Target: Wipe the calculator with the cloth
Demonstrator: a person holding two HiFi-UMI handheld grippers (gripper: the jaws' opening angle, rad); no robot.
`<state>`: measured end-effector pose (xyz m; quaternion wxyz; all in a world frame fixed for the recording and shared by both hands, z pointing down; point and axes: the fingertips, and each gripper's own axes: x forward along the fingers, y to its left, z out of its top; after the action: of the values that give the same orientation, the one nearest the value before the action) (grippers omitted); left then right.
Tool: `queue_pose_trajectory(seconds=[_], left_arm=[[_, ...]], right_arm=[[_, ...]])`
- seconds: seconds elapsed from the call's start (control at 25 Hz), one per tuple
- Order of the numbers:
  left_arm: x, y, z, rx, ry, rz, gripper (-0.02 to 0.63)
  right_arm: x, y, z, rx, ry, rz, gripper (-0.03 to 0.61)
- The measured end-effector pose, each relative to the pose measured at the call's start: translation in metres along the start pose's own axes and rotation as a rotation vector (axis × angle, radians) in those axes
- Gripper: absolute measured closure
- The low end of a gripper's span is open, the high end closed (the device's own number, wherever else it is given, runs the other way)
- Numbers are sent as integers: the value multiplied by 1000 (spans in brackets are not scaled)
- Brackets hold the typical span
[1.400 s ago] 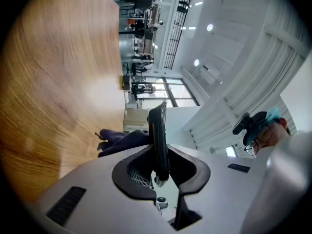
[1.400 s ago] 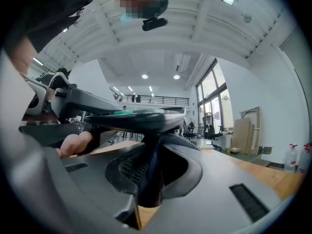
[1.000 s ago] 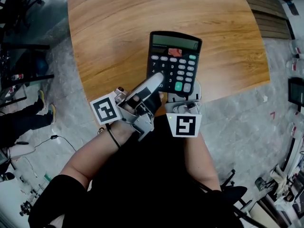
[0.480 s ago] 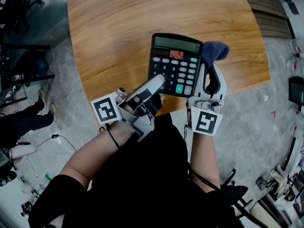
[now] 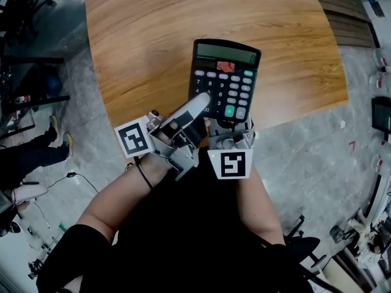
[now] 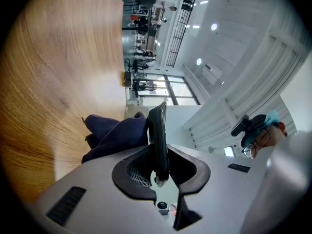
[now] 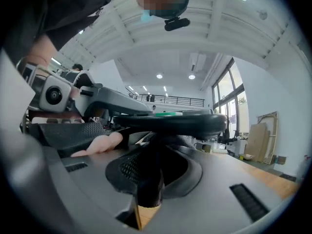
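The left gripper point(image 5: 199, 107) is pinching the calculator point(image 5: 225, 78) by its bottom edge over the table point(image 5: 153, 35). The right gripper point(image 5: 230, 134) is pinching the cloth point(image 6: 114, 136), pressing it under the calculator. Wiping the back, I think; a gentle slide comes next

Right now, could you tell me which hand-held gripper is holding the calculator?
The left hand-held gripper: its jaws clamp the calculator by its near edge, while the right hand-held gripper pinches the dark blue cloth instead.

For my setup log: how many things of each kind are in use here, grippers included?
Calculator: 1
Dark blue cloth: 1
Grippers: 2 (left gripper, right gripper)
Wooden table: 1
Total: 5
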<state>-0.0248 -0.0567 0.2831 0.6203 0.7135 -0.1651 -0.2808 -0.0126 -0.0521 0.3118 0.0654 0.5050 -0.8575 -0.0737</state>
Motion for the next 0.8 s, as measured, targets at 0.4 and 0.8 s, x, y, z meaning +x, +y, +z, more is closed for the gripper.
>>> queue_pose_trajectory(seconds=[0.4, 0.8], left_arm=[[-14, 40, 16, 54, -42, 89, 546], [-47, 123, 7, 66, -18, 238, 546]], right_arm=[[-41, -51, -40, 63, 82, -168, 523], [-76, -95, -94, 197, 200, -371, 523]])
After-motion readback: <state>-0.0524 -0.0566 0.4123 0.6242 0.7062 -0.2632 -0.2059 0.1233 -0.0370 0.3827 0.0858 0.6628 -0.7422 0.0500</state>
